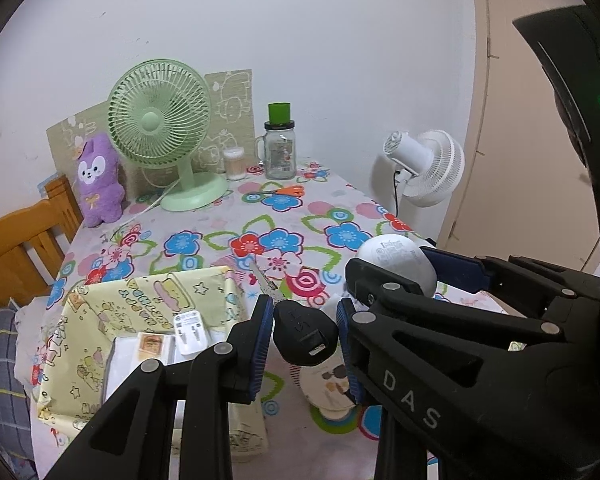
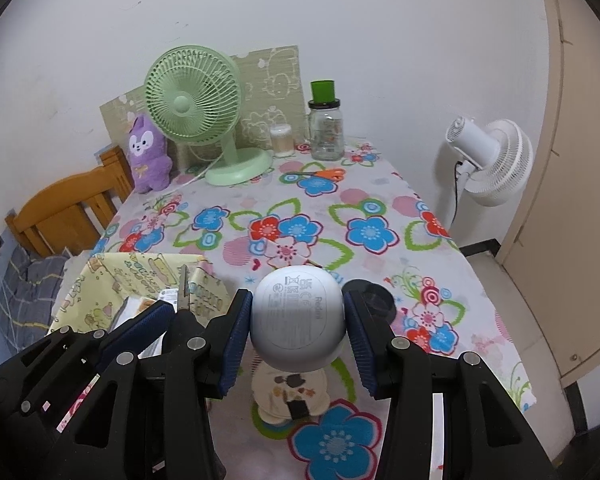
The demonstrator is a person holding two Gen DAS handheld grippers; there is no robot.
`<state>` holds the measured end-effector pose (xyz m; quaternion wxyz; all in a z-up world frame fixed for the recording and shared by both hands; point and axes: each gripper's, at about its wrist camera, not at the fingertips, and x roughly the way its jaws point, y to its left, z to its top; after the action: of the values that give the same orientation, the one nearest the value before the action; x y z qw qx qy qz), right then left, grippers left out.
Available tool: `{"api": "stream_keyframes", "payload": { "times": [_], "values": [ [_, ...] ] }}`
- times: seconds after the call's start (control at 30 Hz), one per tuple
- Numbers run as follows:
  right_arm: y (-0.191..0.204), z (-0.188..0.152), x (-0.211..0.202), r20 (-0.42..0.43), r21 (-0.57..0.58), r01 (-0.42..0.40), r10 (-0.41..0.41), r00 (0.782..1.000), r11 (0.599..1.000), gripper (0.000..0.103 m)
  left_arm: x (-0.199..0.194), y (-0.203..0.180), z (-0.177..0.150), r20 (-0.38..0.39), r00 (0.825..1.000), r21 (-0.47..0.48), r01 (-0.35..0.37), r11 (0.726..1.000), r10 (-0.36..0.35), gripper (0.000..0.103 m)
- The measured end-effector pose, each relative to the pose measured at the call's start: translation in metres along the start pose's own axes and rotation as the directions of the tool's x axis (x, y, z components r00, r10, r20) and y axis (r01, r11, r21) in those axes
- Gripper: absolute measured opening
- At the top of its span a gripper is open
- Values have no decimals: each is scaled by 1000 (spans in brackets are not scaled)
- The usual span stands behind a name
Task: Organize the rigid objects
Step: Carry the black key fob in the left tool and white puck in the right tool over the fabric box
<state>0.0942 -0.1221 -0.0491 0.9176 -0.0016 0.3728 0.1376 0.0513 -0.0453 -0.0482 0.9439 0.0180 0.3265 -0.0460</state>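
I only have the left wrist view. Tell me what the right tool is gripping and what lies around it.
Observer: The right tool is shut on a white rounded case, clamped from both sides, its printed face toward the camera.
Operator: Report anything hidden behind that tool.
Observer: A black round object sits on the tablecloth, just right of the tool.
Operator: Say what shows under the case.
Observer: A cream item with a black part at its near edge lies on the tablecloth, below the case in the picture.
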Motion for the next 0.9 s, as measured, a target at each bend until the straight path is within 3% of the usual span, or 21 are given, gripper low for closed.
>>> {"api": "stream_keyframes", "payload": {
  "times": [0.9],
  "values": [
    [68,12,25,-17,-65,-49,48,999,997,50,-1,66,-5,-7,998,-42,-58,997,58,33]
  ]
}}
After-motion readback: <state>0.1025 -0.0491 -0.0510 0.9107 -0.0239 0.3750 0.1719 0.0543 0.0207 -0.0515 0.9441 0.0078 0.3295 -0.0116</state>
